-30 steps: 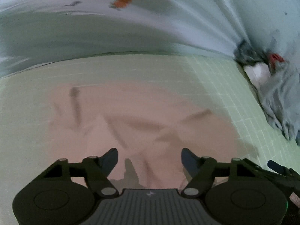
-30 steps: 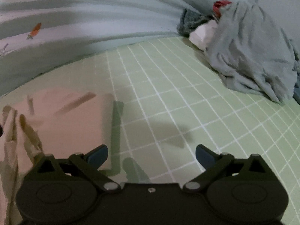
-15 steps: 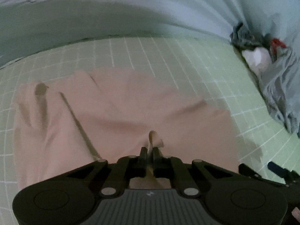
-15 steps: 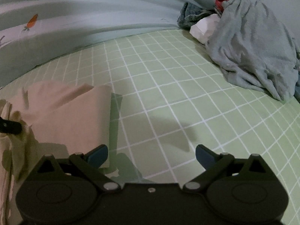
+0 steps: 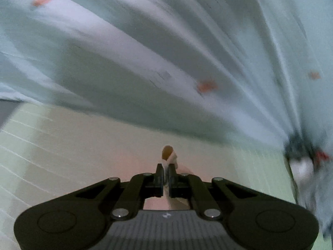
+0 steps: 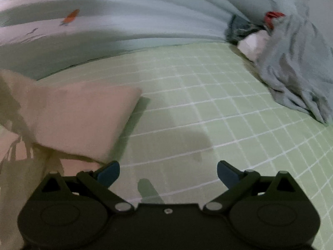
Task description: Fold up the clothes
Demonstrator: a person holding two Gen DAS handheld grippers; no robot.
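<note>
A pale pink garment (image 6: 79, 120) lies on the green checked bed sheet (image 6: 208, 108), its near part raised off the sheet and hanging at the left of the right wrist view. My left gripper (image 5: 165, 171) is shut on a pinched fold of that pink cloth (image 5: 170, 160), which sticks up between its fingertips; the view there is blurred. My right gripper (image 6: 168, 171) stands open over the bare sheet, just right of the garment's edge, with nothing between its blue pads (image 6: 109, 171).
A light blue duvet (image 6: 124, 20) with small orange prints bunches along the far side. A heap of grey, white, dark and red clothes (image 6: 291, 62) sits at the far right. The green sheet stretches between the garment and that heap.
The left gripper closed on a fold of the pink garment, then lifted it up and away. The garment's edge has risen in the right wrist view. The right gripper stayed open and drifted slightly.
</note>
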